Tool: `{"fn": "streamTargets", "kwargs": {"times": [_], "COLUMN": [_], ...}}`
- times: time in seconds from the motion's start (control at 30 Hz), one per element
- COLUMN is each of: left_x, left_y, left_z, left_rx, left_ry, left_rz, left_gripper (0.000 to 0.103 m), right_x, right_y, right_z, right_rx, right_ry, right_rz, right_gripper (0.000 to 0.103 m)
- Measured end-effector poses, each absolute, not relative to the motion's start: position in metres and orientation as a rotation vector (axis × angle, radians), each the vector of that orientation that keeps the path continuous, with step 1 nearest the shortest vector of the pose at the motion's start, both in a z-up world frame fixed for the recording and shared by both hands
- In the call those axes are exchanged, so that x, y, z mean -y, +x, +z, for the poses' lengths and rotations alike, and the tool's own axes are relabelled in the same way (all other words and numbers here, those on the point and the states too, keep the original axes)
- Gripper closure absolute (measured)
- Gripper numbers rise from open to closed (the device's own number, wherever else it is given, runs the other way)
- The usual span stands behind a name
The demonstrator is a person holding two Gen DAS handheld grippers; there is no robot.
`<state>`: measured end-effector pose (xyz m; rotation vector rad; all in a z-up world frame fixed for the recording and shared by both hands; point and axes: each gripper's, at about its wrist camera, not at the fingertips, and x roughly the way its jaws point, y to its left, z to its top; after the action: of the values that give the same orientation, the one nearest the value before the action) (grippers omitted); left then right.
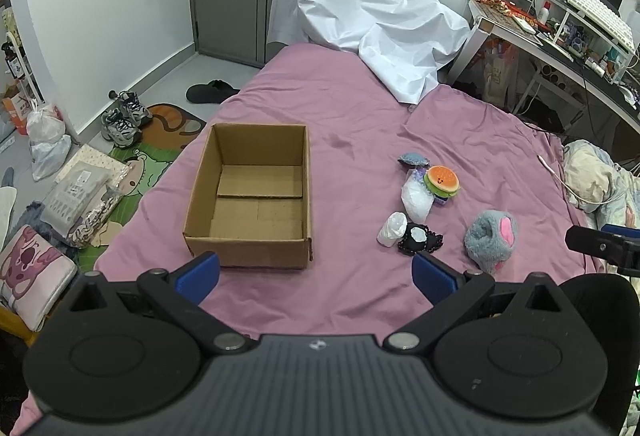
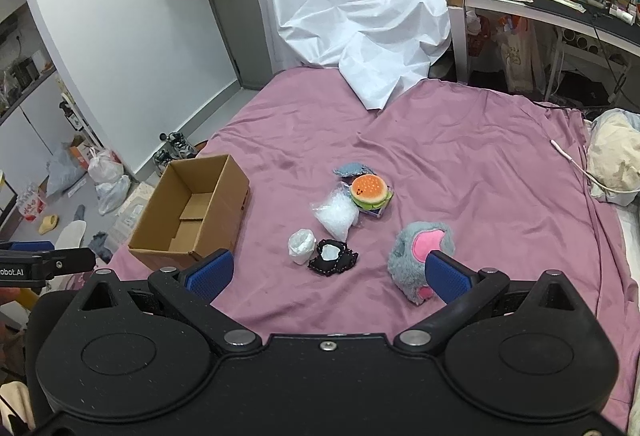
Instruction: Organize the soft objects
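Observation:
An open, empty cardboard box [image 1: 252, 195] [image 2: 192, 211] sits on the pink bedsheet. To its right lie soft items: a burger plush [image 1: 442, 179] [image 2: 369, 191], a clear bag of white filling [image 1: 416, 199] [image 2: 336, 213], a small white roll [image 1: 391, 228] [image 2: 301, 246], a black pouch [image 1: 420, 239] [image 2: 333, 256], a grey-blue pad [image 1: 413, 158] [image 2: 353, 168] and a grey furry plush with pink patch [image 1: 491, 232] [image 2: 420, 256]. My left gripper [image 1: 316, 276] is open and empty just in front of the box. My right gripper [image 2: 330, 276] is open and empty, in front of the black pouch.
A crumpled white sheet [image 1: 360, 11] [image 2: 352, 15] covers something at the bed's far end. A cluttered desk [image 1: 560, 27] stands right. Shoes [image 1: 124, 119], bags and a mat lie on the floor left. A pillow and cable [image 2: 608, 163] lie at the right edge.

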<state>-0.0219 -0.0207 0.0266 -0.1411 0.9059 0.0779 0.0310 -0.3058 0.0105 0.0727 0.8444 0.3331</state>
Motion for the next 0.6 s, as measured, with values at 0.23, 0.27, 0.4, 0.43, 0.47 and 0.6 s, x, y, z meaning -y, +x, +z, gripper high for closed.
{"fn": "streamTargets", "kwargs": {"times": [0.23, 0.27, 0.4, 0.43, 0.47, 0.6], "left_x": [0.031, 0.032, 0.039, 0.041, 0.044, 0.053], "left_y": [-0.010, -0.007, 0.003, 0.004, 0.008, 0.017], "left_z": [0.021, 0.020, 0.015, 0.013, 0.012, 0.008], "left_rx": [-0.898, -0.902, -0.910, -0.911, -0.914, -0.922], "left_ry": [-0.127, -0.129, -0.127, -0.126, -0.125, -0.120], "left_rz": [0.070, 0.062, 0.051, 0.049, 0.044, 0.038], "left_gripper": [0.001, 0.002, 0.002, 0.002, 0.002, 0.002], "right_x": [0.314, 0.314, 0.320, 0.321, 0.322, 0.328], "right_y": [0.037, 0.039, 0.047, 0.049, 0.051, 0.058], "right_z": [0.004, 0.003, -0.003, -0.005, -0.007, -0.013], "right_rx": [-0.848, -0.851, -0.861, -0.867, -0.873, -0.887], "right_ry": [0.080, 0.084, 0.106, 0.115, 0.123, 0.149], "right_rz": [0.298, 0.297, 0.290, 0.291, 0.292, 0.288], "right_gripper": [0.000, 0.000, 0.000, 0.000, 0.000, 0.000]}}
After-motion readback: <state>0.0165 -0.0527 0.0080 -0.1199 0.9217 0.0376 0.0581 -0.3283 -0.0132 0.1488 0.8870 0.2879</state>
